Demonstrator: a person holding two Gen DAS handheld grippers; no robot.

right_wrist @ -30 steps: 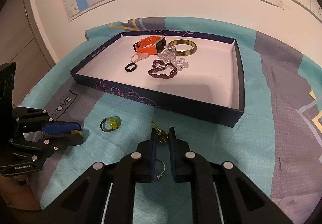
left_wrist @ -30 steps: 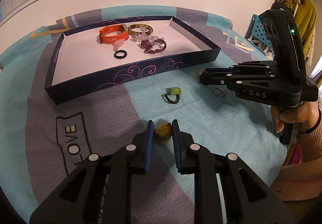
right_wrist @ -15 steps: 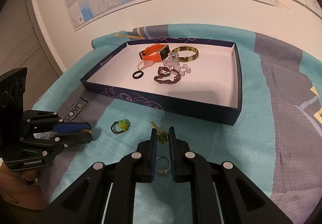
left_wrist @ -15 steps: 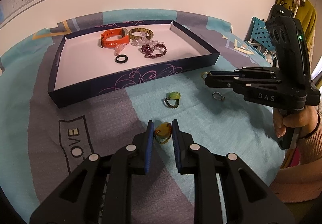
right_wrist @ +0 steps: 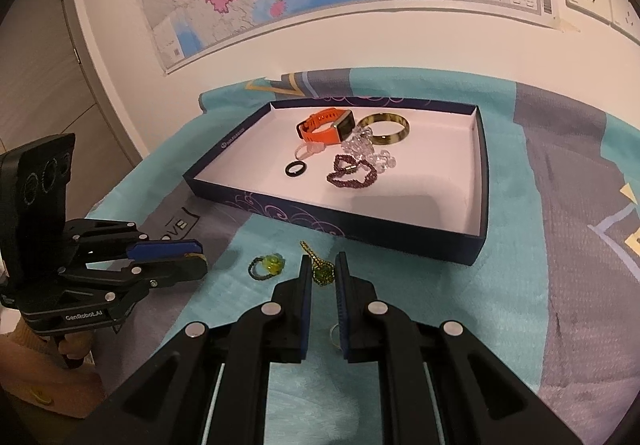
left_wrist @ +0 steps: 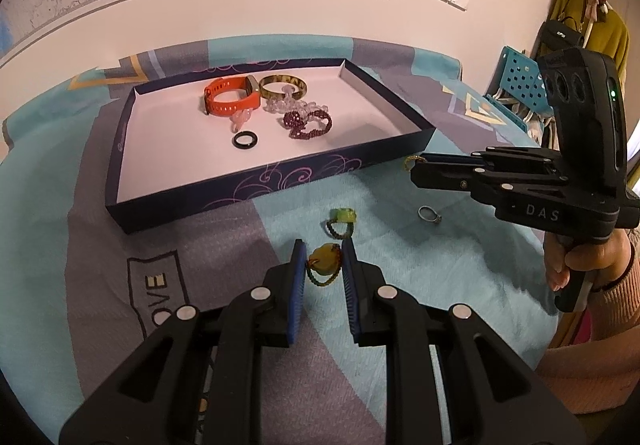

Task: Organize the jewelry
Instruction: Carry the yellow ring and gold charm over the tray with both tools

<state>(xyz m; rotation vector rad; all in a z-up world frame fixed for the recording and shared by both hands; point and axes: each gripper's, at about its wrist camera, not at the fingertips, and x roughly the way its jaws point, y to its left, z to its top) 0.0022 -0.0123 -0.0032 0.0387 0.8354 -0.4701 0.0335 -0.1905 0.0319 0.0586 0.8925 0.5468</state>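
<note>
My left gripper (left_wrist: 322,257) is shut on an amber bead ring (left_wrist: 322,264) with a dark beaded band, held just above the cloth. The left gripper (right_wrist: 195,260) also shows at the left of the right wrist view. My right gripper (right_wrist: 322,265) is shut on a green bead pendant (right_wrist: 322,272) whose gold chain pokes out past the pads. From the left wrist view the right gripper (left_wrist: 416,167) hangs near the tray's right corner. The navy tray (left_wrist: 256,181) holds an orange watch (left_wrist: 230,97), a bangle (left_wrist: 282,85), bead bracelets and a black ring (left_wrist: 244,140).
A green bead ring (left_wrist: 341,221) and a silver ring (left_wrist: 429,214) lie on the teal and grey cloth in front of the tray. The silver ring (right_wrist: 333,333) sits half hidden under my right fingers. A wall with a map stands behind the tray.
The right gripper has tipped upward a little with the pendant in it, so tray and silver ring sit lower in its view. The left gripper still holds the amber ring, barely moved.
</note>
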